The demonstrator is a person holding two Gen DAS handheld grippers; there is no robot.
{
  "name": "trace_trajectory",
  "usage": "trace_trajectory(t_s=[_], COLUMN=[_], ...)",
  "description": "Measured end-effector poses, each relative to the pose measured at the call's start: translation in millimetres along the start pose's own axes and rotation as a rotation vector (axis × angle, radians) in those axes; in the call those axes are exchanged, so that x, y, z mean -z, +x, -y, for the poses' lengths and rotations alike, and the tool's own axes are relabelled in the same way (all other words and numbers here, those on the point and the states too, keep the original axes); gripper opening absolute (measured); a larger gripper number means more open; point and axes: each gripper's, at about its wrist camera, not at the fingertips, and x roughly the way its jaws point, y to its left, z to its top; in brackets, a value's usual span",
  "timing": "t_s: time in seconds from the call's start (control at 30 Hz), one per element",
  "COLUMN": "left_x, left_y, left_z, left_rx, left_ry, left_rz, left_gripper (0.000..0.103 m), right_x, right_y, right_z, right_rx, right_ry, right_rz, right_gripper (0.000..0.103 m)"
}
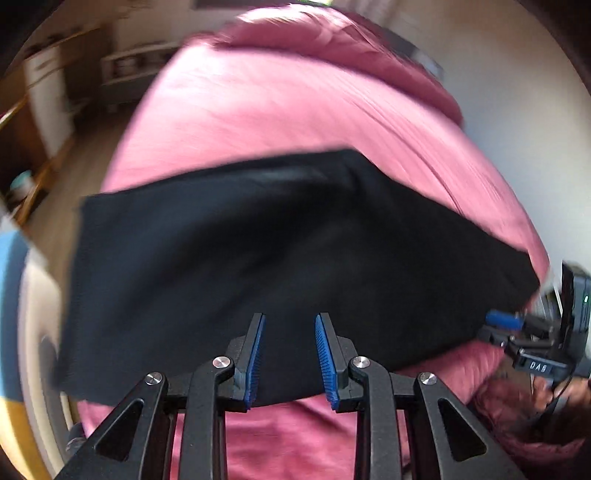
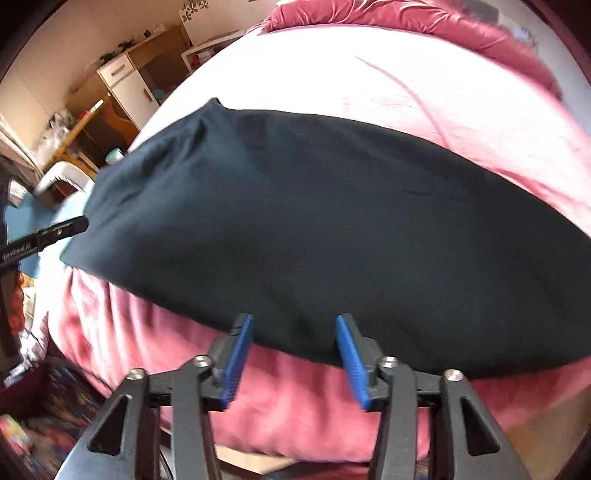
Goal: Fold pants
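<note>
The black pants [image 1: 258,266] lie folded into a long flat band across the pink bed [image 1: 280,110]. They also show in the right wrist view [image 2: 332,236]. My left gripper [image 1: 290,321] is open and empty, its blue pads over the near edge of the pants. My right gripper [image 2: 293,321] is open and empty, also at the near edge. The right gripper shows at the right edge of the left wrist view [image 1: 506,325]. A finger of the left gripper [image 2: 55,232] shows at the left end of the pants in the right wrist view.
A bunched pink duvet [image 2: 406,18] lies at the far end of the bed. Wooden cabinets and a desk [image 2: 122,81] stand left of the bed. A blue and white object [image 2: 55,184] sits by the bed's left side. Clutter [image 2: 40,398] lies on the floor.
</note>
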Motion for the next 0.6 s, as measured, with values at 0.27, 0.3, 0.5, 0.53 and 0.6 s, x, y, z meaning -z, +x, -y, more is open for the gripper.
trace_trajectory(t_s=[0.27,0.3,0.5,0.53,0.6], left_x=[11,13,36,38,36], left_y=[36,36,36,38,37], left_z=[19,19,9,9,15], left_rx=[-0.028,-0.034,-0.045,-0.053,-0.062], left_ry=[0.065,0.071,0.070,0.081,0.097], left_rz=[-0.133,-0.136,-0.151,-0.156,-0.155], left_gripper=[0.022,0.018,0.010,0.010,0.009], right_x=[6,7,15,17,15], right_y=[18,16,14,22,20], right_z=[18,18,18,25,29], right_rx=[0.073,0.085,0.076,0.059,0.041], right_ry=[-0.021,-0.036,-0.013,0.022,0.040], right_rz=[-0.048,-0.047,-0.062,-0.085,-0.079], right_gripper=[0.007,0.005,0.001,0.001,0.001])
